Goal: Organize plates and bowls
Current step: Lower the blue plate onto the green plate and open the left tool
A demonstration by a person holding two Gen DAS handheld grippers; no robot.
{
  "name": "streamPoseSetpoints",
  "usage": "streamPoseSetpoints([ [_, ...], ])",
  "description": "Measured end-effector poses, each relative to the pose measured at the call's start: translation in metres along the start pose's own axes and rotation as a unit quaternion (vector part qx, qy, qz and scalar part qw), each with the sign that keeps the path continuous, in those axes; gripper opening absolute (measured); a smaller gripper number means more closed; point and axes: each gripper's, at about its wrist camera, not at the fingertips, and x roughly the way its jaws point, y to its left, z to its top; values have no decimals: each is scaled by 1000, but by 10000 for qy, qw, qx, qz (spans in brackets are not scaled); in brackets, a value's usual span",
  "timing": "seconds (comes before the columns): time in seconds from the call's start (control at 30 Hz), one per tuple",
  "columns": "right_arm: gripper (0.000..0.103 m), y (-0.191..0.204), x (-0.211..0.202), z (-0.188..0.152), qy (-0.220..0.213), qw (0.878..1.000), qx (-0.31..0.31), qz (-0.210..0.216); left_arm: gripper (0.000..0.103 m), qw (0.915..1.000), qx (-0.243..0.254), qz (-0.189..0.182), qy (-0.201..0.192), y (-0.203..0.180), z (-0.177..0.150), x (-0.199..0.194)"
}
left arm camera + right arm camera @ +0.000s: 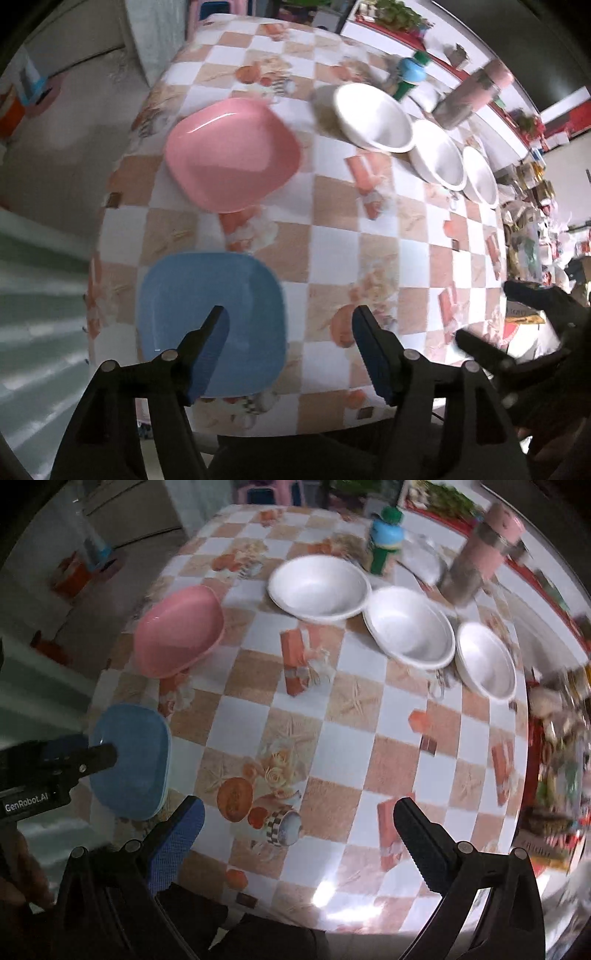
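Blue-padded fingers of the left hand-held gripper [290,314] stand spread over the near left part of the surface [332,240], with nothing between them; its jaws frame the right edge of the blue plate [207,314], which lies close to the near left edge of the checked cloth. White lettering on the body of that tool, seen from the right wrist view, reads "GenRobot.AI". Spread as wide as it goes and just as empty, the right hand-held gripper [299,808] hangs above bare cloth printed with fruit, roses and a cup. Beyond the blue plate, apart from it and also near the left edge, sits the pink plate [231,155]. Three white bowls [319,587] [410,626] [485,659] run in a line along the far right side, the first two rims touching or nearly so. Behind them stand a green bottle [382,550] with a blue band and a tall pink-capped flask [480,554]; any labels there are too blurred to read. Between the plates and the bowls the middle of the surface lies open, a broad strip of cloth reaching to the near edge.
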Motion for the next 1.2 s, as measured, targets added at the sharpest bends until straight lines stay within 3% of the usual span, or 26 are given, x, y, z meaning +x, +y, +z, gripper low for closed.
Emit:
streamPoseSetpoints([
  [0.13, 103, -7, 5, -6, 363, 9976, -321, 487, 73, 9996, 50, 279, 25, -16, 3, -3],
  [0.2, 103, -10, -2, -4, 187, 9986, -451, 181, 73, 9993, -14, 379, -26, -19, 4, -6],
  [0.3, 103, -20, -14, 2, -61, 9989, -437, 166, 73, 9988, -118, 475, -73, -19, 4, -8],
  [0.6, 103, -21, 8, -7, 533, 9958, -735, 111, 73, 9971, -356, 670, 20, -19, -8, -7],
  [0.9, 103, -23, 8, -11, 601, 9947, -833, 71, 73, 9964, -464, 705, -10, -20, -11, -9],
  [1.13, 103, -16, 1, -8, 409, 9936, -1040, -150, 73, 9959, -500, 757, -28, -20, -11, -10],
  [1.2, 103, -15, -1, -8, 361, 9935, -1079, -47, 73, 9957, -524, 768, -23, -20, -11, -11],
])
